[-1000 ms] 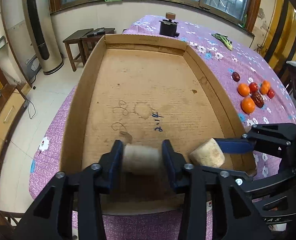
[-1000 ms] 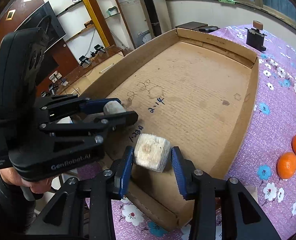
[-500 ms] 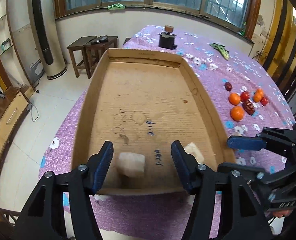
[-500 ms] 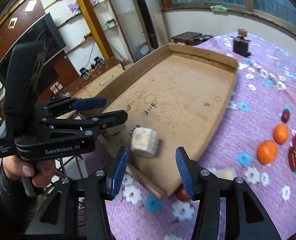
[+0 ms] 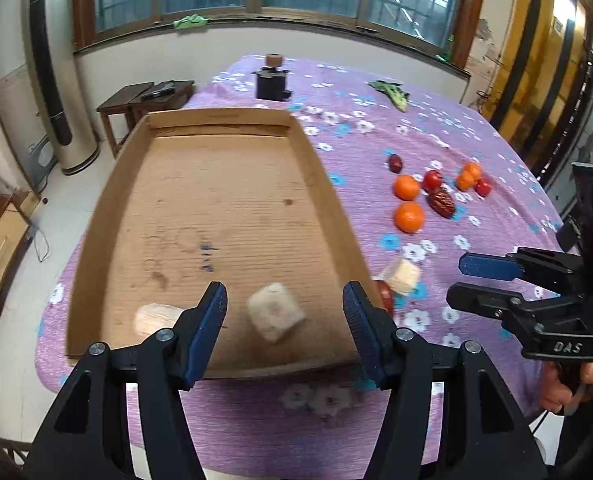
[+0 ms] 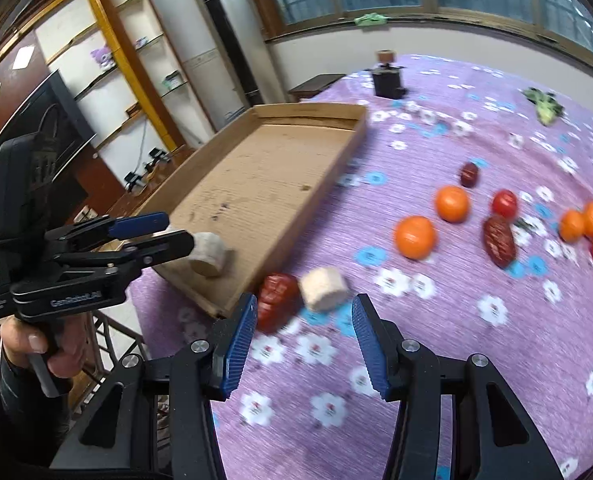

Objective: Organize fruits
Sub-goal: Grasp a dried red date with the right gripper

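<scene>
A shallow cardboard tray [image 5: 96,248] lies on the purple flowered tablecloth; it also shows in the right wrist view [image 6: 336,148]. Two pale chunks [image 5: 274,316] [image 5: 152,318] lie inside its near end. My left gripper [image 5: 284,336] is open and empty, just in front of the tray's near wall. My right gripper [image 6: 302,344] is open and empty over the cloth. Just beyond it lie a third pale chunk [image 6: 322,289] and a red date [image 6: 276,300]. Oranges [image 6: 414,237], cherry tomatoes [image 6: 504,204] and dates [image 6: 498,240] lie further right.
A black holder with a cork-like top [image 5: 272,80] stands at the far end of the table. A green vegetable [image 5: 392,94] lies at the far right. The table's near edge [image 5: 256,440] is close below my left gripper. Stools [image 5: 144,100] and a floor air conditioner [image 5: 52,80] stand beyond.
Both grippers opened, let go of their pale chunks in the tray and drew back. The right gripper swung right, out over the cloth by the third chunk and date.
</scene>
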`<action>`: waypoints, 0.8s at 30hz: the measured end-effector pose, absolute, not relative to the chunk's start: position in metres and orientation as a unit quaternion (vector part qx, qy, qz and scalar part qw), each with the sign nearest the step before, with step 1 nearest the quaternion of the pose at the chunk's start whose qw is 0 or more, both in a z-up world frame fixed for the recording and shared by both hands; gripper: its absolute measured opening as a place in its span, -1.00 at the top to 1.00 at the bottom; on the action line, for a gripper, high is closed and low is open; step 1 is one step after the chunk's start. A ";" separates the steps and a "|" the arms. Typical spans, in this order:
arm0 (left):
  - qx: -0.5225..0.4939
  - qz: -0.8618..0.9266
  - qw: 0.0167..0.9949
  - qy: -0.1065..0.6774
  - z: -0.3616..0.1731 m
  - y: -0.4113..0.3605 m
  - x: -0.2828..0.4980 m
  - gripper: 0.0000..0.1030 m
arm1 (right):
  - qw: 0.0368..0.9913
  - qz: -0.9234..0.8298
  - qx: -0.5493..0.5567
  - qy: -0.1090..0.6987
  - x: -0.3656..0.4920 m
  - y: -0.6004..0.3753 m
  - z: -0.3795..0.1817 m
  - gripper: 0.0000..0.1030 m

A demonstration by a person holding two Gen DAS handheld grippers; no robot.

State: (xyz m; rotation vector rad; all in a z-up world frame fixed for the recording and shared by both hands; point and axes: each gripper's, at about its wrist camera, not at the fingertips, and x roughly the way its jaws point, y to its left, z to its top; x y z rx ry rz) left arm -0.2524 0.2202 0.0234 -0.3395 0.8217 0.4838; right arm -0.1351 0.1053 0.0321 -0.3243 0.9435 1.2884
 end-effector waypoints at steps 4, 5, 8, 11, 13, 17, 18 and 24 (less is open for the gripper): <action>-0.161 0.205 0.878 0.402 0.021 0.205 -0.237 -0.15 | 0.698 0.559 -0.135 0.427 -0.122 0.089 0.027 0.01; -0.159 0.198 0.878 0.406 0.020 0.200 -0.232 -0.15 | 0.702 0.553 -0.133 0.429 -0.118 0.084 0.026 0.01; -0.146 0.178 0.879 0.417 0.017 0.184 -0.218 -0.15 | 0.713 0.537 -0.121 0.434 -0.106 0.070 0.023 0.01; -0.121 0.159 0.883 0.424 0.017 0.168 -0.203 -0.15 | 0.723 0.524 -0.109 0.437 -0.093 0.058 0.022 0.01; -0.104 0.149 0.885 0.429 0.018 0.159 -0.194 -0.15 | 0.729 0.518 -0.103 0.436 -0.087 0.051 0.023 0.01; -0.077 0.132 0.886 0.437 0.018 0.150 -0.179 -0.15 | 0.736 0.511 -0.096 0.434 -0.079 0.045 0.024 0.01; -0.070 0.129 0.886 0.439 0.018 0.149 -0.176 -0.15 | 0.737 0.510 -0.095 0.434 -0.078 0.043 0.024 0.01; -0.038 0.111 0.879 0.462 0.007 0.150 -0.156 -0.15 | 0.743 0.503 -0.094 0.433 -0.069 0.045 0.023 0.01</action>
